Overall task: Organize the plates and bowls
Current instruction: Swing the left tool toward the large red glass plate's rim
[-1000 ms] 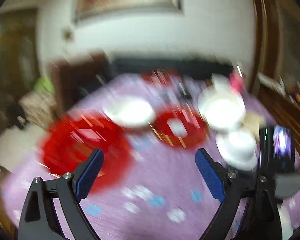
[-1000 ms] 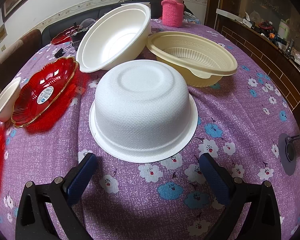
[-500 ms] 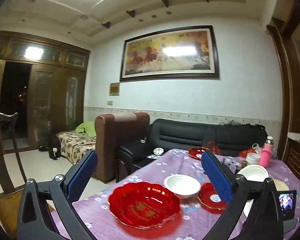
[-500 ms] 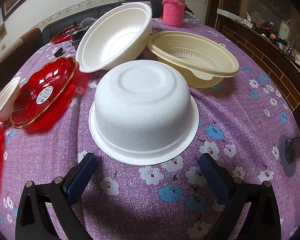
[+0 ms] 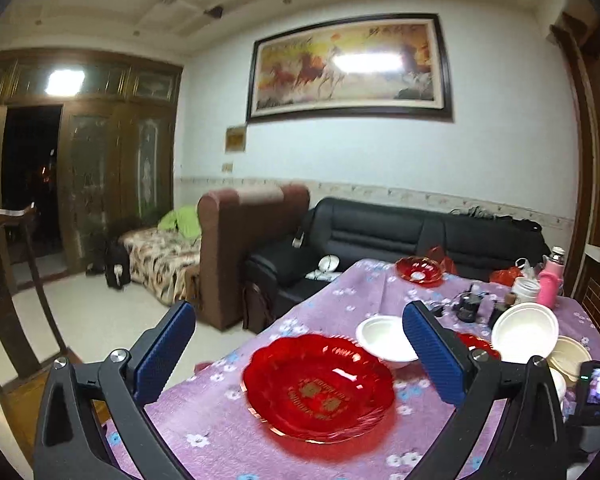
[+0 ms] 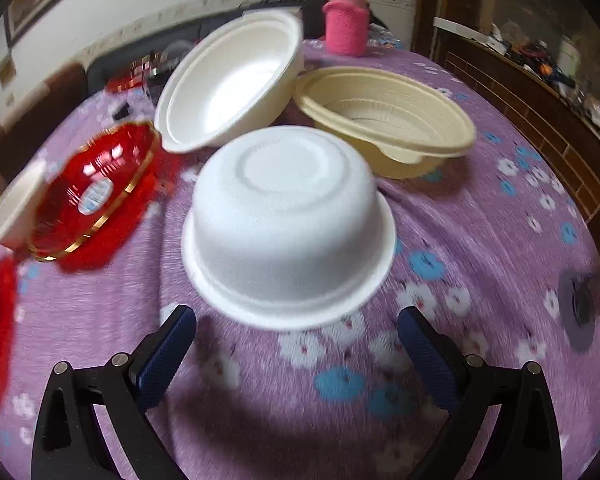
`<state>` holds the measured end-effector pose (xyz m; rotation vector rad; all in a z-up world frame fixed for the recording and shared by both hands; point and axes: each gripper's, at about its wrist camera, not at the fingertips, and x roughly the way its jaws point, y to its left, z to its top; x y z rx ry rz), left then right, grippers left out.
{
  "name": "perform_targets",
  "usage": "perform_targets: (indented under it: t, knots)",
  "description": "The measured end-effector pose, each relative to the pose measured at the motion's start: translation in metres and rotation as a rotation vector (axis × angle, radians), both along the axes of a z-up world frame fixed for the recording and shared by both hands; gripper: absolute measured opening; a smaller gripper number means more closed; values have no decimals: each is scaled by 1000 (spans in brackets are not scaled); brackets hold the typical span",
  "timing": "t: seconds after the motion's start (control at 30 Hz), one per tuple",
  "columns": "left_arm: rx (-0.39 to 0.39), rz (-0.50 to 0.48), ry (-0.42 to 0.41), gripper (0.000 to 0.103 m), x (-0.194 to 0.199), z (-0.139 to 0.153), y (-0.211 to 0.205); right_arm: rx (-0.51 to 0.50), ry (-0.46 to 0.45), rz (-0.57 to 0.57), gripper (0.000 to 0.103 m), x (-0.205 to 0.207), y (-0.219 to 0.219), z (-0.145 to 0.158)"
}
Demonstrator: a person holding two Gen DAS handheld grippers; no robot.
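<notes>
My left gripper (image 5: 296,344) is open and empty, raised above the table's near left corner. A large red plate (image 5: 318,386) lies just ahead of it, with a small white bowl (image 5: 384,336) behind. My right gripper (image 6: 296,344) is open and empty, just short of an upside-down white bowl (image 6: 288,224). Behind that bowl a big white bowl (image 6: 236,80) leans tilted beside a cream ribbed bowl (image 6: 388,116). A red gold-rimmed plate (image 6: 96,188) lies to the left, with a small white bowl (image 6: 14,204) at its left edge.
The round table has a purple flowered cloth (image 6: 480,240). A pink-sleeved bottle (image 6: 346,20) stands at the back. Another red dish (image 5: 418,270), cups and clutter sit at the far side. A phone (image 5: 598,384) stands at the right. A black sofa (image 5: 380,236) lies beyond.
The left gripper has swung up from looking down at the table and now tips slightly back toward the red plate. The right gripper has edged toward the upside-down bowl; its view is blurred.
</notes>
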<state>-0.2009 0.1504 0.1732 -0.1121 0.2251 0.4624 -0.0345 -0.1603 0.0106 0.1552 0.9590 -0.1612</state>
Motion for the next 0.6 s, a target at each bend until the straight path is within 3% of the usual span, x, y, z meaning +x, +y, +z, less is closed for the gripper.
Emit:
perform_targets:
  t: [0.1,0.23,0.33,0.5,0.6]
  knots:
    - [-36,23,13,103,-4,-3,26,29,-67,34,102,-20,9,18]
    - [-39,13,74,103,-1,-12,55,20,-259,100,102,-53,37,60]
    - [-120,-9,133,103,8,-22,82,90,-331,207,102,-58,62,76]
    - [-467,-60,300,103,38,-66,146,200,-212,374,99,-36,112,67]
    - [-546,-92,350,103,52,-89,162,219,-164,445,82,-24,140,61]
